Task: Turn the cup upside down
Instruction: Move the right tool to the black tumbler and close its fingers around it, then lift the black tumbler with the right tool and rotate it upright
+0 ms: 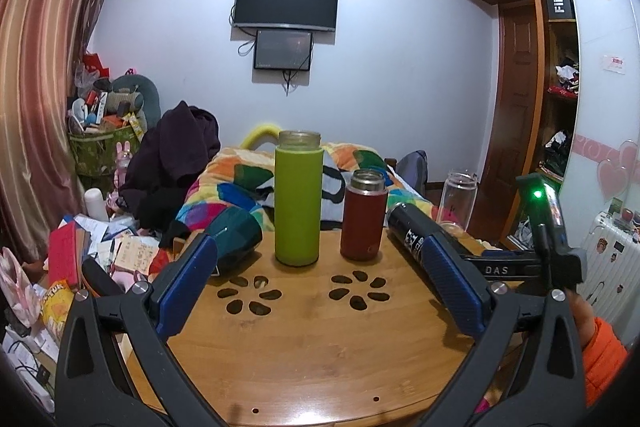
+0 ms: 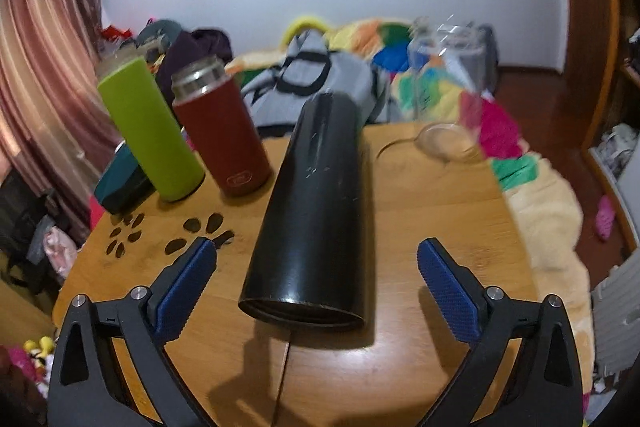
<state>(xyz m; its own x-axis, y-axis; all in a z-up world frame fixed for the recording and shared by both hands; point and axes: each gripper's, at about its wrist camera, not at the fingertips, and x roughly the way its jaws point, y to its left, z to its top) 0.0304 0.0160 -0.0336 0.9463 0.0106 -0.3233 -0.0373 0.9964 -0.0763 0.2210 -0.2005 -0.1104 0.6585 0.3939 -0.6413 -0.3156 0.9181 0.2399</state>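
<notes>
So I'm looking at a round bamboo table (image 1: 320, 347) with flower-shaped cutouts, parked at the foot of a bed covered in a loud multicoloured quilt (image 1: 240, 183), in a pretty cluttered bedroom: striped pink curtains (image 1: 36, 87) on the left, a dark TV (image 1: 286, 1) on the white wall, a wooden wardrobe (image 1: 516, 67) on the right. On the table there's a tall green bottle (image 1: 298, 199) and a shorter red flask (image 1: 363, 223), both upright with mouths up, a teal cup (image 1: 234, 239) tipped on its side at the left edge, and a clear glass bottle (image 1: 458, 199) standing at the far right. The black cup (image 2: 316, 211) is the one I care about; it's lying on its side near the middle-right of the table, long axis running front to back in my right wrist view, open mouth pointing at the camera and its closed base aimed toward the bed. My right gripper (image 2: 316, 267) has its blue pads spread wide on either side of the cup's mouth end, not touching it. Left gripper (image 1: 320, 267) is also spread wide, holding nothing, facing the green bottle and red flask
</notes>
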